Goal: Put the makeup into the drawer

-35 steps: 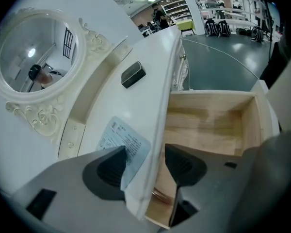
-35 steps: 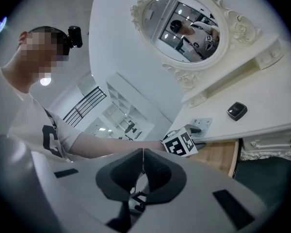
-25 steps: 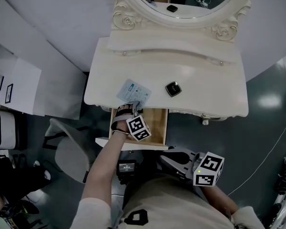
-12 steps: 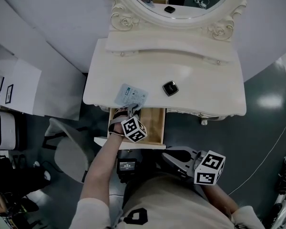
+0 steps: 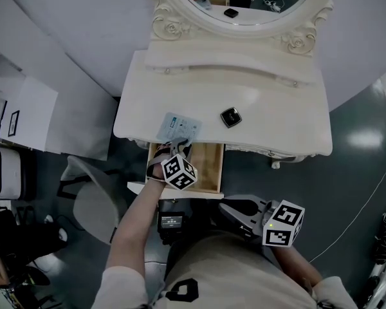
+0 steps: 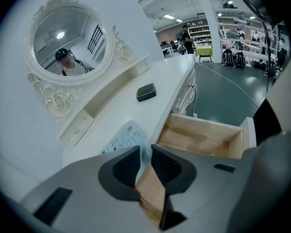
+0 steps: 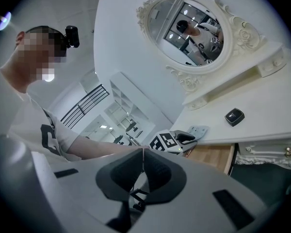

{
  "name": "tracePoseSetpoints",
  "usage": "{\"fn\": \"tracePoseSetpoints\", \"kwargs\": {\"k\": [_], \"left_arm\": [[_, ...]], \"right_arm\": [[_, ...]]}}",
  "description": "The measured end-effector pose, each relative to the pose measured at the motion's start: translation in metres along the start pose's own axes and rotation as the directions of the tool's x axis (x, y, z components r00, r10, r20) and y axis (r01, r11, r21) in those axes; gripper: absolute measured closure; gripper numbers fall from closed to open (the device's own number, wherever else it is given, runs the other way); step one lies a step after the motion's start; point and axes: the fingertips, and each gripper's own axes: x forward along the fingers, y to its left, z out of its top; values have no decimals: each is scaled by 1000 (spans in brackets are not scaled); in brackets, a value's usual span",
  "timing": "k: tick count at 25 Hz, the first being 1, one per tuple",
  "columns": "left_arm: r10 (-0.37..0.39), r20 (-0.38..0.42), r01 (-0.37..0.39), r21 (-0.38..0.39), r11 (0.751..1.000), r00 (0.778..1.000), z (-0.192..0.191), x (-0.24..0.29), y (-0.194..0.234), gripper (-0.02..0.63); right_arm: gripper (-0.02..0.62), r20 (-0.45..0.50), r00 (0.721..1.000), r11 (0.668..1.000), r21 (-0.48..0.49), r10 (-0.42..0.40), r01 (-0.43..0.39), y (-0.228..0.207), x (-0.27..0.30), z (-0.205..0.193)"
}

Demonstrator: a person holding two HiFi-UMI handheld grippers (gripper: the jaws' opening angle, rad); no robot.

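At the front lip of the counter (image 5: pixel 276 114), the sachet (image 5: pixel 178 129) lies flat, its near edge hanging over the open drawer (image 5: pixel 209 166). The left claw (image 5: pixel 178 148) comes at it from the person's side, pointing steeply down. Its jaws have just been closing, and in the left gripper view the sachet's near corner sits between them with the tips drawn in against it, so the claw appears to be pinching that corner. The rest of the sachet rests on the counter.

The relation that matters is sachet to drawer. The drawer stands directly below and toward the person from the sachet, just under the claw. The sachet's long axis runs slantwise along the counter edge, roughly across the drawer's width. Judging from this, the coming move is short: draw the sachet back off the lip, lower it, and let go over the bare wood. A corner grip on a thin packet could let it droop or catch on the counter edge.

The compact (image 5: pixel 231 117) sits further back on the counter, to the right of the sachet and apart from it. The left claw is the nearer one to it as well.

The right claw (image 5: pixel 226 206) hangs low by the person's waist, well apart from the counter, jaws pressed together on nothing.
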Motion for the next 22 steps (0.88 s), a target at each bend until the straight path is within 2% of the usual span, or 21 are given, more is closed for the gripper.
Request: {"fn": "tracePoseSetpoints", "kwargs": {"k": [1,4,8,10,11,13,16,18,20,22], "left_arm": [[7,10,-6,-6,1000,1000,2,-3,1,514],[23,18,-23,-23,999,1000,5,-11,6,543],[36,-7,-36,6,999,999,-3,-11,8,552],[42,-3,-42,50,998,999,-5,-9,7,549],[28,-11,-27,75,997,1000,-7,-7,3,537],[-9,-53,15,111,994,999,-14,1,-5,321],[18,-97,-1,168,986,995,-21,11,-4,321],[51,-105,-28,209,977,993,-22,14,-1,355],[72,-105,-45,240,970,992,-21,16,-1,467],[77,-103,-51,238,970,992,-21,15,-1,497]], "right_arm": [[566,1,1000,1000,-1,0,0,0,0,0],[566,3,1000,1000,1,0,0,1,0,1],[566,0,1000,1000,10,8,-8,3,3,-1],[566,-3,1000,1000,9,8,-8,3,3,-2],[566,-4,1000,1000,9,7,-7,3,3,-3],[566,-6,1000,1000,10,0,0,2,3,-4],[566,-8,1000,1000,11,-10,10,2,4,-5],[566,-5,1000,1000,12,-15,15,1,3,-5],[566,0,1000,1000,17,-23,23,0,0,-5],[566,8,1000,999,22,-29,29,-2,-2,-4]]}}
